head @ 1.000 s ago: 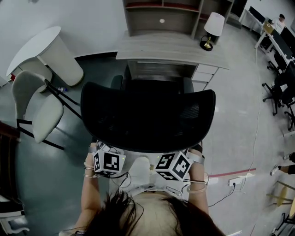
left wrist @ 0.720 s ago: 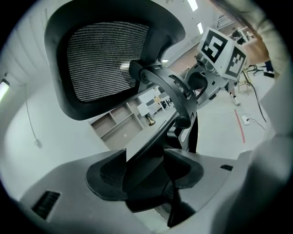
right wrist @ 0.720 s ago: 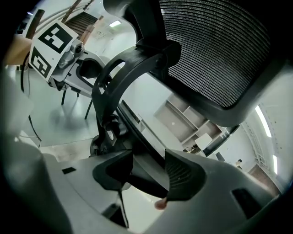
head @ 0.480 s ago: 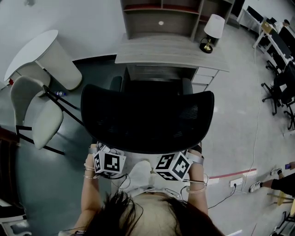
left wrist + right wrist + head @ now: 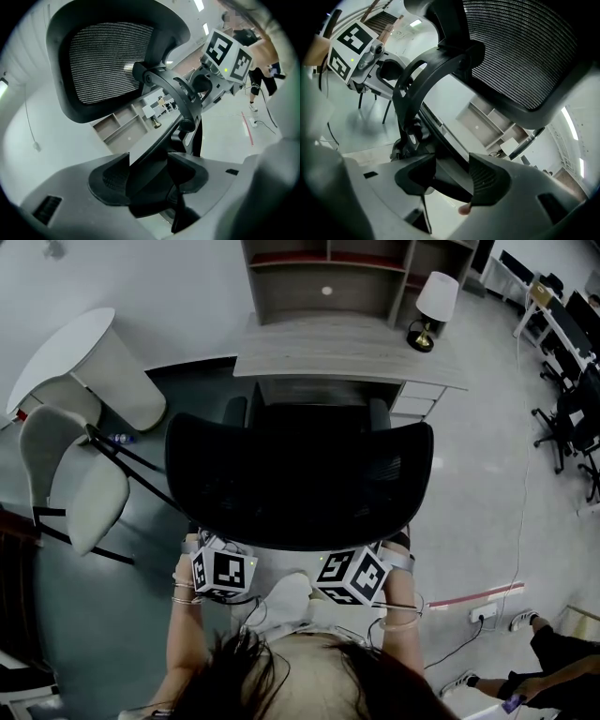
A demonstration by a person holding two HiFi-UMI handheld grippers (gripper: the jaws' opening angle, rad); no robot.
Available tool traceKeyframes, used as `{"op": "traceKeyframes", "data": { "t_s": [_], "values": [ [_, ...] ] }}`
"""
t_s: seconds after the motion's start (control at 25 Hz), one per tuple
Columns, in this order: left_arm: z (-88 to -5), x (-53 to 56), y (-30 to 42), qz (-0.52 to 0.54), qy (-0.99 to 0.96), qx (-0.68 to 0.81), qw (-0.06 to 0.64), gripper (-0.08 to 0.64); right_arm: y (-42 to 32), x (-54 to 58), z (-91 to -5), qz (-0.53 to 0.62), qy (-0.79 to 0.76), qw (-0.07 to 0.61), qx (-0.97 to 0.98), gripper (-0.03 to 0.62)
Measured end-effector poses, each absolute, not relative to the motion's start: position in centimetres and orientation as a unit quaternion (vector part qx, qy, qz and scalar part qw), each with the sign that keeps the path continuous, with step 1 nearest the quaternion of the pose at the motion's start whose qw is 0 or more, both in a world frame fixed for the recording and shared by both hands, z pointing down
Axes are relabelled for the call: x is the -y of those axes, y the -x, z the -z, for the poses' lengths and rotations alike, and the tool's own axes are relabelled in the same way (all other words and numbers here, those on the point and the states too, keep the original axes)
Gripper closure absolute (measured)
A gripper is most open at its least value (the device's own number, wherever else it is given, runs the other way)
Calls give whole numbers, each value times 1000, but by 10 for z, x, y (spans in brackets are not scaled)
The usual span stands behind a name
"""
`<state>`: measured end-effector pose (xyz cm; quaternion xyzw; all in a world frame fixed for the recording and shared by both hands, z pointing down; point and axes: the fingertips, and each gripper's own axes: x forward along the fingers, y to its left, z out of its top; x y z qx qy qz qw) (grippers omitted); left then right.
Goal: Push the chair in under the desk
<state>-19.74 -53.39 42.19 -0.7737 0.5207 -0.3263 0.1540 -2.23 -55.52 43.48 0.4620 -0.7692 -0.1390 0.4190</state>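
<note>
My left gripper (image 5: pixel 147 180) and right gripper (image 5: pixel 452 180) clamp the black mesh office chair (image 5: pixel 300 474) mid-push; next I'd drive it straight under the grey wooden desk (image 5: pixel 347 343).

- An open-plan office: along the upper right edge of the head view, rows of workstations (image 5: pixel 562 320) with dark swivel chairs (image 5: pixel 562 427) stand on a pale floor.
- Top centre: a wood-grain desk (image 5: pixel 347 343) with a drawer unit (image 5: pixel 412 395), a shelf unit (image 5: pixel 328 273) behind it and a table lamp (image 5: pixel 434 298) on its right end.
- Centre: a black mesh-backed office chair (image 5: pixel 300 474).
- Upper left: a white round table (image 5: pixel 80 352) with a pale side chair (image 5: pixel 80 474).
- Lower right: a power strip (image 5: pixel 486 612) on the floor.
</note>
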Motion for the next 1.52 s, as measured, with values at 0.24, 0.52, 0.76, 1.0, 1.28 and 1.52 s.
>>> {"op": "traceKeyframes", "data": {
  "t_s": [0.24, 0.52, 0.76, 1.0, 1.28, 1.52],
  "values": [
    [-418, 541, 200, 314, 780, -519, 154, 319, 25, 562, -433, 137, -465, 421, 767, 370],
    [-418, 545, 200, 310, 781, -520, 153, 319, 26, 567, -433, 136, -467, 422, 765, 370],
    [-417, 546, 199, 314, 780, -520, 151, 319, 25, 569, -433, 134, -473, 423, 761, 370],
    [-416, 545, 201, 316, 779, -521, 148, 319, 27, 568, -433, 140, -479, 420, 758, 370],
    [-418, 541, 202, 321, 778, -520, 147, 319, 26, 563, -433, 165, -502, 410, 744, 370],
    [-420, 539, 201, 327, 777, -517, 150, 319, 23, 560, -434, 177, -521, 397, 735, 371]
  ]
}}
